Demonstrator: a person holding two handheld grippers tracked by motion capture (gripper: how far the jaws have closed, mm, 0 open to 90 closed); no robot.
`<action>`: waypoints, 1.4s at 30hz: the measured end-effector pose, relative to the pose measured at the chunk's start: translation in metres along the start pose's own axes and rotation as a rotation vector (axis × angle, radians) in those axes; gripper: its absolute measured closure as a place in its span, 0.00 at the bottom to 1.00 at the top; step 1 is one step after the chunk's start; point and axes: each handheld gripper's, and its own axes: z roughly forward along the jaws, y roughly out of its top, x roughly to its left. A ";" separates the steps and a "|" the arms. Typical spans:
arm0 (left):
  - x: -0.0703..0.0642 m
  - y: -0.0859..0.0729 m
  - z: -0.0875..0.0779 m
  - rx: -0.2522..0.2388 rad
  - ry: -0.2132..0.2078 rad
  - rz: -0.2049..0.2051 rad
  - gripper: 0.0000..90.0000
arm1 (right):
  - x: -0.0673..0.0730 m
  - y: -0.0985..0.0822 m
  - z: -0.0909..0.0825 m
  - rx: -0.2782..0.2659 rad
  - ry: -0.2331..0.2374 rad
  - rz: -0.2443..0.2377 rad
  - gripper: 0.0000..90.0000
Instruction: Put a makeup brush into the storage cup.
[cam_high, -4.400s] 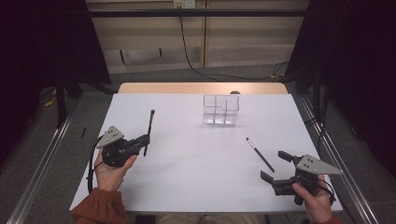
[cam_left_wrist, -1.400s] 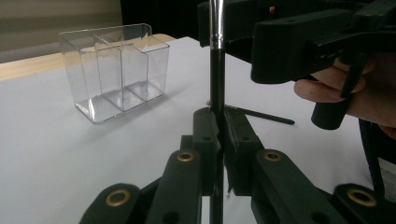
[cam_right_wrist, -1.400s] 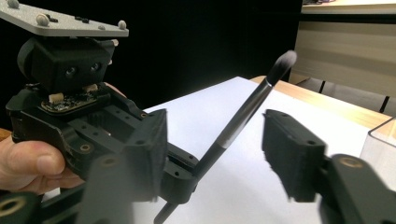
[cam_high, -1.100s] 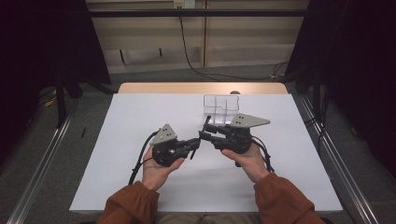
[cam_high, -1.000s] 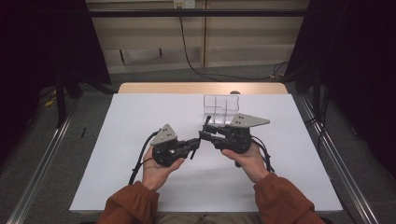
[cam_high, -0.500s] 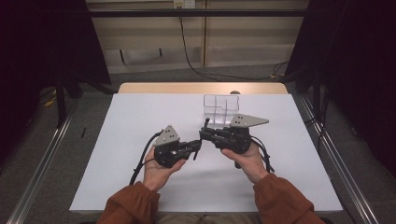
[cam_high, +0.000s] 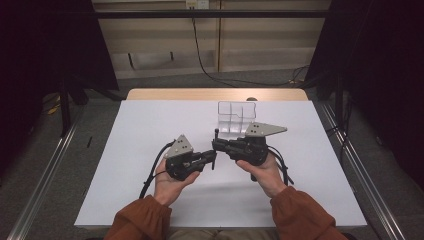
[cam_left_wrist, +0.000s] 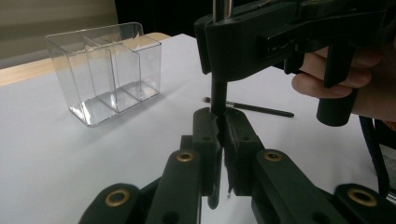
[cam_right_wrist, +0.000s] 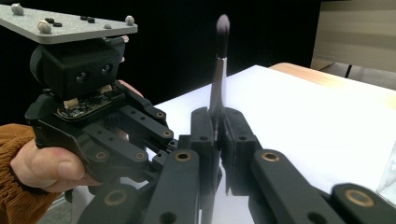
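A makeup brush (cam_high: 216, 141) with a dark handle, silver ferrule and dark tuft (cam_right_wrist: 222, 22) stands upright above the middle of the white table. My left gripper (cam_high: 212, 160) is shut on the lower handle (cam_left_wrist: 217, 96). My right gripper (cam_high: 217, 145) faces it from the right. Its jaws have just been closing and now press on the brush (cam_right_wrist: 217, 79) just below the ferrule. In the left gripper view the right gripper (cam_left_wrist: 280, 32) sits directly above my left gripper (cam_left_wrist: 219, 133). The right gripper view shows the left gripper (cam_right_wrist: 93, 116) close to the right gripper (cam_right_wrist: 217, 128).
A clear plastic organiser (cam_high: 236, 117) with several compartments (cam_left_wrist: 105, 70) stands empty just behind the grippers. A second thin dark brush (cam_left_wrist: 252, 108) lies flat on the white table sheet (cam_high: 125, 150) beyond the right hand. A wooden strip (cam_high: 215, 94) edges the far side.
Over four seconds both hands came from the table's sides to the middle, and the brush that lay at the left now stands upright between them. In the last second the hands barely moved.
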 end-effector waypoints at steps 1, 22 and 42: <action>0.000 0.000 0.000 -0.002 -0.008 -0.010 0.93 | 0.000 0.000 0.000 0.000 0.001 0.000 0.93; 0.005 -0.001 -0.001 -0.014 0.071 -0.017 0.54 | 0.000 0.002 -0.002 -0.002 -0.013 -0.021 0.93; 0.017 0.000 -0.019 -0.015 0.141 -0.041 0.03 | -0.003 0.003 -0.007 -0.003 -0.031 -0.023 0.93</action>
